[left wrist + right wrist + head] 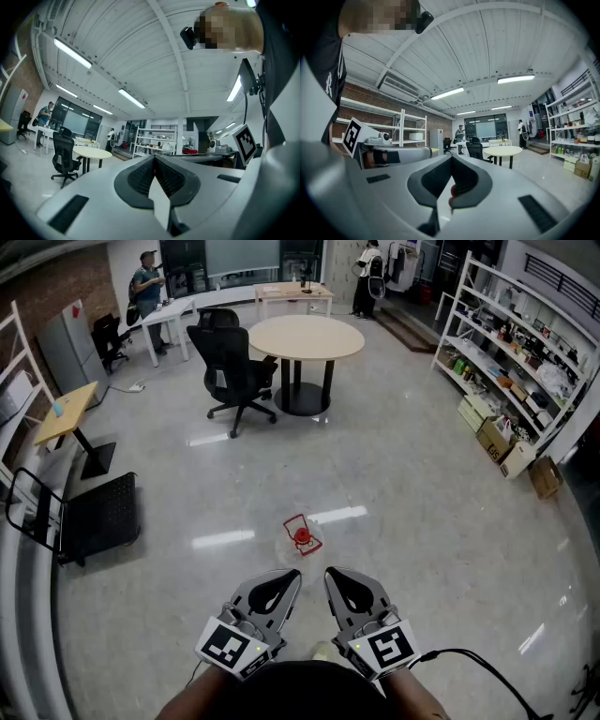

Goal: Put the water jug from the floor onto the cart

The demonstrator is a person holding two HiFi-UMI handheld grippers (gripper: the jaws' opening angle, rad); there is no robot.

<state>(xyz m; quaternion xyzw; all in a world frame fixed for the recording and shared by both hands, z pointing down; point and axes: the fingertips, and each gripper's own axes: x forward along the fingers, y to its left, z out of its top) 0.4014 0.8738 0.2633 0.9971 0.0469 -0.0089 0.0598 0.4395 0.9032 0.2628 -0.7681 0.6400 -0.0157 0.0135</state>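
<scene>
The water jug (301, 535), clear with a red cap, sits on the pale polished floor just ahead of both grippers. The cart (101, 515), a low black platform with a tube handle, stands at the left, well apart from the jug. My left gripper (292, 575) and right gripper (330, 574) are side by side at the bottom of the head view, level and pointing at the jug without touching it. Each has its jaws together with nothing held; the left gripper (154, 157) and right gripper (451, 157) show their tips meeting. A red speck (453, 190) shows through the right jaws' gap.
A round table (306, 337) and a black office chair (234, 367) stand further ahead. White shelving (525, 343) with boxes (544, 476) lines the right side. A small desk (66, 412) is at the left. Two people (147, 282) (368, 277) stand far back.
</scene>
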